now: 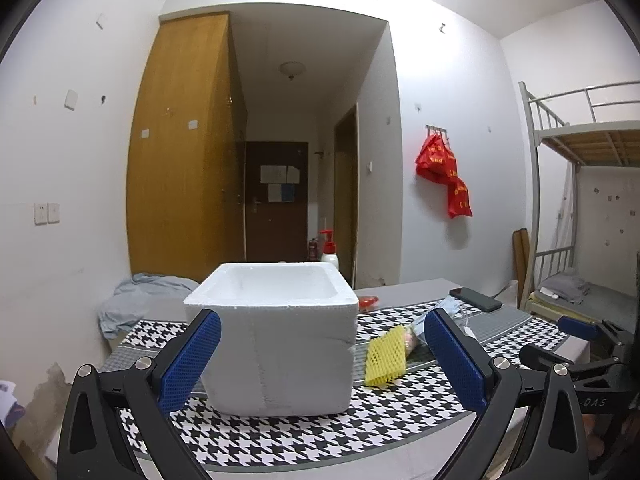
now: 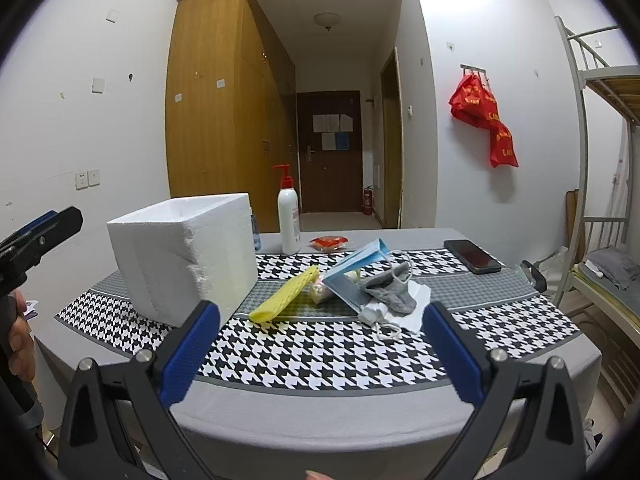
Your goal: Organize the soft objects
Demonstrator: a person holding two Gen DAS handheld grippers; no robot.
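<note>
A table under a black-and-white houndstooth cloth (image 2: 320, 352) carries a white open-topped foam box (image 1: 276, 332) at its left. Just right of the box lies a pile of soft things: a yellow foam mesh sleeve (image 2: 286, 294), a blue pleated face mask (image 2: 352, 276), a grey knitted sock (image 2: 390, 290) and a white crumpled mask (image 2: 394, 314). Behind them stand a white pump bottle with a red top (image 2: 289, 216), a black phone (image 2: 472, 256) and a small red packet (image 2: 330, 242). The left gripper (image 1: 322, 354) and right gripper (image 2: 320, 350) both hang released, the 2 blue fingers of each spread wide, grasping nothing.
</note>
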